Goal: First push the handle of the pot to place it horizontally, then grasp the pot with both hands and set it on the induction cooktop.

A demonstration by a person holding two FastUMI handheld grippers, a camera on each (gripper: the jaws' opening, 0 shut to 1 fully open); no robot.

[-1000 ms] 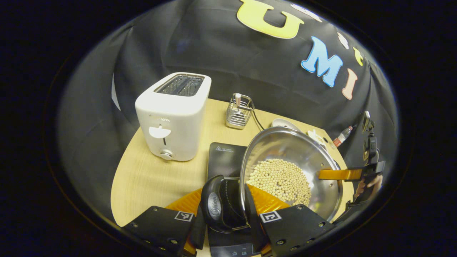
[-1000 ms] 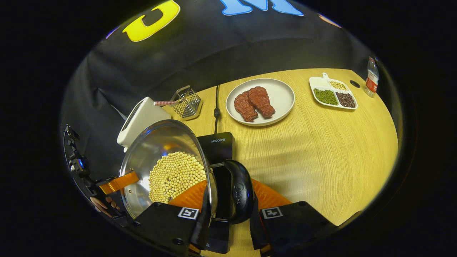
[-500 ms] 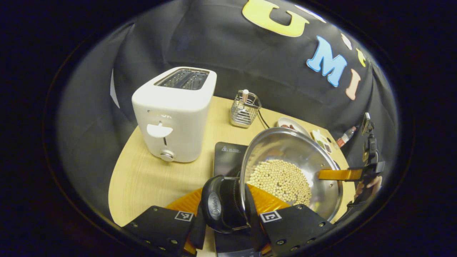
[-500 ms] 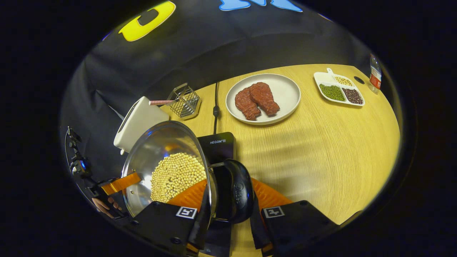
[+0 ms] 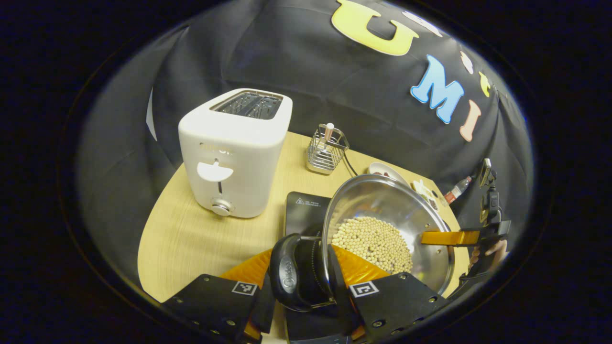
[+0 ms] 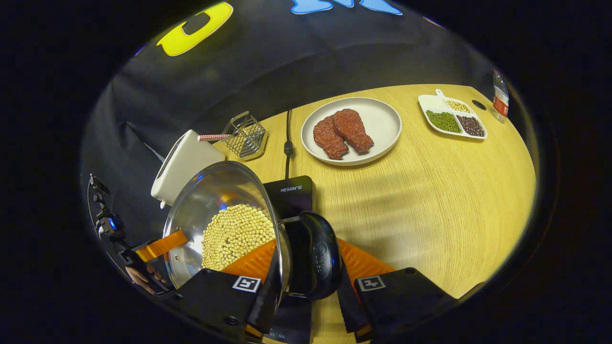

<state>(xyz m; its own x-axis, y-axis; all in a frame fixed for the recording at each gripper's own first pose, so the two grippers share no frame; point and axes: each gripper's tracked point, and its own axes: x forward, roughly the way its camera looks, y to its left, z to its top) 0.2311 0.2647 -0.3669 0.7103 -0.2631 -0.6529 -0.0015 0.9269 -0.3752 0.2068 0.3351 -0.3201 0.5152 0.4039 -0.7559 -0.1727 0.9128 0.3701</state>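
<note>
Both-hands carry in hand: left gripper (image 5: 306,298) and right gripper (image 6: 306,291) each clamp a side handle of the pot (image 5: 387,229), held above the cooktop (image 6: 291,196) on the counter (image 6: 430,191), so next it wants lowering level onto it

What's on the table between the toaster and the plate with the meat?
In the right gripper view, a wire basket holding a striped straw sits between the toaster and the plate, plus a black cord.
</note>
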